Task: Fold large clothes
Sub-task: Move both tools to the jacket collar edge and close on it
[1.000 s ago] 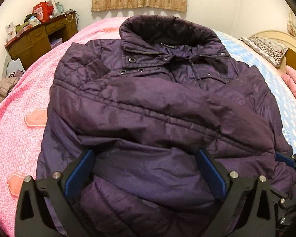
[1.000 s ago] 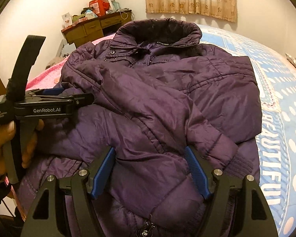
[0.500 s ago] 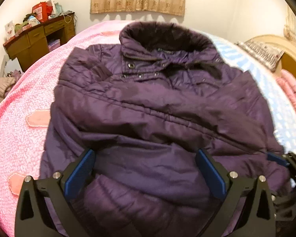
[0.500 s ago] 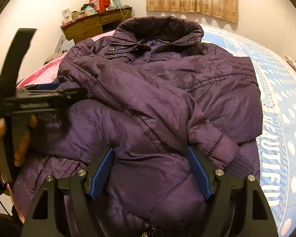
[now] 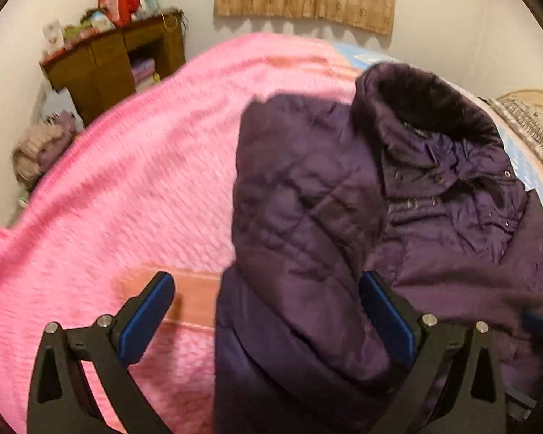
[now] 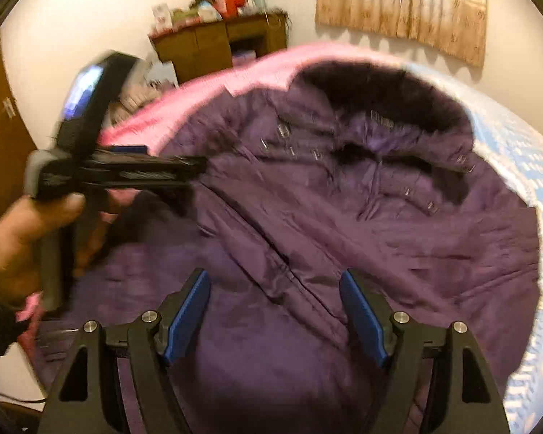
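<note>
A dark purple padded jacket [image 5: 398,224] lies face up on the bed, collar at the far end, sleeves folded across its front; it also fills the right wrist view [image 6: 344,217]. My left gripper [image 5: 268,311] is open and empty above the jacket's left edge, one finger over the pink blanket. It shows from the side in the right wrist view [image 6: 184,170], held by a hand. My right gripper [image 6: 275,311] is open and empty above the jacket's lower front.
The bed has a pink blanket [image 5: 134,188] on the left and a blue patterned sheet [image 6: 535,166] on the right. A cluttered wooden desk [image 5: 116,61] stands by the far left wall. Pillows [image 5: 528,123] lie at the right.
My left gripper has swung left, from over the jacket's middle to its left edge. The right gripper has shifted slightly over the jacket. Both views are motion-blurred.
</note>
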A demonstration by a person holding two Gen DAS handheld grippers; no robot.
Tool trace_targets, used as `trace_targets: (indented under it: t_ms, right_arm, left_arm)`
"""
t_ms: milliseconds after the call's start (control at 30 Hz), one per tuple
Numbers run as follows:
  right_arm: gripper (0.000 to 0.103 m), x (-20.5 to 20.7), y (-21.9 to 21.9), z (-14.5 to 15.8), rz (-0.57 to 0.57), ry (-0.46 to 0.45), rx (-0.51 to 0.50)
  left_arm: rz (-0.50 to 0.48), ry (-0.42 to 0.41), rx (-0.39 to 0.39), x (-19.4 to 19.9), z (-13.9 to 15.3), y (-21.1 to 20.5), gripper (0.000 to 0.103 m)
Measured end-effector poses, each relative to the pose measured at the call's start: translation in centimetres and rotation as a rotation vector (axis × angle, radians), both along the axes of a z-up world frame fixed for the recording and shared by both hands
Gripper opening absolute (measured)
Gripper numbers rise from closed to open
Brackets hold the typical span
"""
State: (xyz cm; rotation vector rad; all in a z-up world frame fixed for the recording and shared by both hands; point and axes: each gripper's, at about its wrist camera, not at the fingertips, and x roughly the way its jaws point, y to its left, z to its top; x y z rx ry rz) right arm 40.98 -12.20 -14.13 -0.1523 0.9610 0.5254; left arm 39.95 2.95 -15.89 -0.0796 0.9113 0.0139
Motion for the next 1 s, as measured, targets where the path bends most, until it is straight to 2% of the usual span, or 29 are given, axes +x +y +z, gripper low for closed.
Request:
trace_targets:
  t_ms: [100, 200, 267, 300, 367, 400, 467, 533, 600, 667, 767, 800, 867, 900, 967, 1000]
  right_arm:
    - [0.077, -0.6, -0.8, -0.9, 0.005, -0.032, 0.051]
    - [0.077, -0.9, -0.4, -0.6, 0.016, -0.029, 0.013]
    - [0.077, -0.9, -0.3, 0.5, 0.044, 0.019, -0.02]
    - [0.077, -0.8, -0.7, 1.8, 0.055, 0.058, 0.0]
    - [0.077, -0.6, -2.1, 4.7, 0.092, 0.074, 0.128]
    - [0.077, -0.2, -3.1, 6.7, 0.097, 0.035, 0.181]
    - [0.077, 1.1, -4.8, 9.4, 0.064, -0.051, 0.204]
    - [0.077, 4.2, -6.8, 11.6, -0.001, -0.159, 0.193]
    - [0.077, 7.6, -8.0, 12.2, -0.089, -0.215, 0.138]
    - [0.077, 11.9, -9.5, 11.9, -0.16, -0.22, 0.106]
    - [0.076, 16.6, -10.6, 10.4, -0.219, -0.18, 0.069]
    - [0.072, 18.2, -10.9, 9.8, -0.238, -0.171, 0.062]
    - [0.071, 20.2, -11.1, 8.8, -0.235, -0.15, 0.054]
    - [0.066, 21.0, -11.1, 8.5, -0.23, -0.153, 0.046]
    - [0.065, 22.5, -10.7, 7.7, -0.2, -0.143, 0.03]
    - [0.06, 23.3, -10.4, 7.2, -0.182, -0.137, 0.015]
  left_arm:
    - [-0.012, 0.001, -0.044, 0.0, -1.3, 0.4, 0.103]
    - [-0.023, 0.011, -0.017, 0.1, -1.1, 0.0, 0.103]
    - [-0.029, 0.008, 0.019, -0.1, 0.3, -0.3, 0.103]
    - [-0.036, -0.018, 0.051, -0.3, 1.6, -0.7, 0.103]
    - [-0.057, -0.107, 0.08, -0.9, 4.6, -1.1, 0.103]
    - [-0.068, -0.137, 0.081, -0.9, 5.8, -1.0, 0.103]
    - [-0.098, -0.189, 0.053, -0.2, 8.3, -1.6, 0.103]
    - [-0.129, -0.191, 0.011, 1.9, 9.5, -2.3, 0.103]
    - [-0.139, -0.213, 0.029, 3.7, 9.8, -3.0, 0.103]
    - [-0.155, -0.225, 0.086, 6.4, 9.7, -4.4, 0.103]
    - [-0.168, -0.23, 0.148, 9.7, 9.3, -5.9, 0.103]
    - [-0.176, -0.227, 0.162, 10.8, 9.3, -6.3, 0.103]
    - [-0.183, -0.234, 0.187, 11.6, 9.4, -6.7, 0.103]
    - [-0.192, -0.241, 0.198, 12.1, 9.4, -7.0, 0.103]
    - [-0.243, -0.227, 0.199, 12.8, 9.2, -7.8, 0.103]
    - [-0.267, -0.212, 0.207, 13.4, 8.8, -8.5, 0.098]
